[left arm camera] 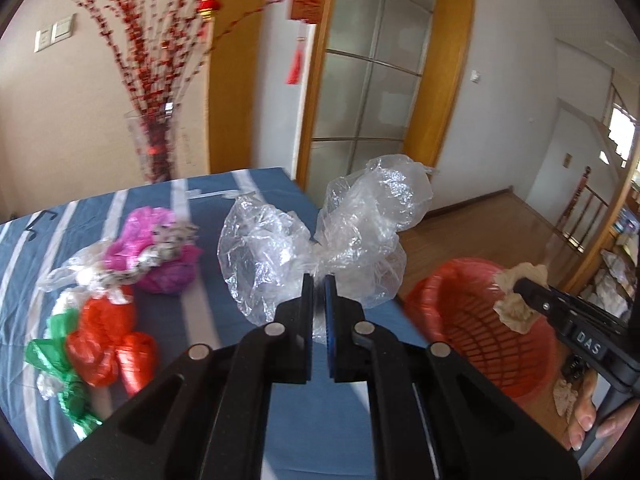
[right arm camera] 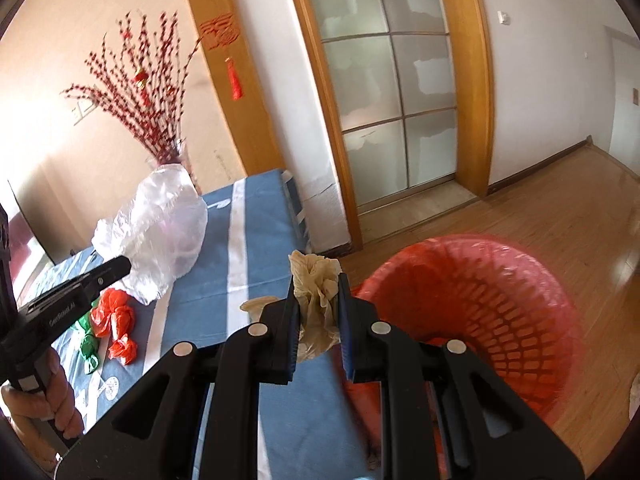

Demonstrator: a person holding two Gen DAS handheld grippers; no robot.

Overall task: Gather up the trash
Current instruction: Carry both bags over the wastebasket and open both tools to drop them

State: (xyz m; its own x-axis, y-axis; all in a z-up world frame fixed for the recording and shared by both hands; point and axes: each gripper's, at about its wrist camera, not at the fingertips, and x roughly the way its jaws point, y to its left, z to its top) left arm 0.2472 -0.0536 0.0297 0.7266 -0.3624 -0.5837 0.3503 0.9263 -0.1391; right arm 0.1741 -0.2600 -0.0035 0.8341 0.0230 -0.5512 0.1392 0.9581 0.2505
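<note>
Clear bag (left arm camera: 320, 240) pinched in left gripper (left arm camera: 319, 280)

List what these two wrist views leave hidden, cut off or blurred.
- Red basket: its floor is hidden behind the right tongs in the right view; its contents cannot be told.
- Clear plastic bag: its pinched part is hidden between the left tongs in the left view.
- Green wrapper: partly blurred, near the left view's dark rim.
- Red branches: motion-blurred in the left view.

light: bright daylight — glare at left wall | blur: slight motion smear | edges: fisheye-bent, dark corners
</note>
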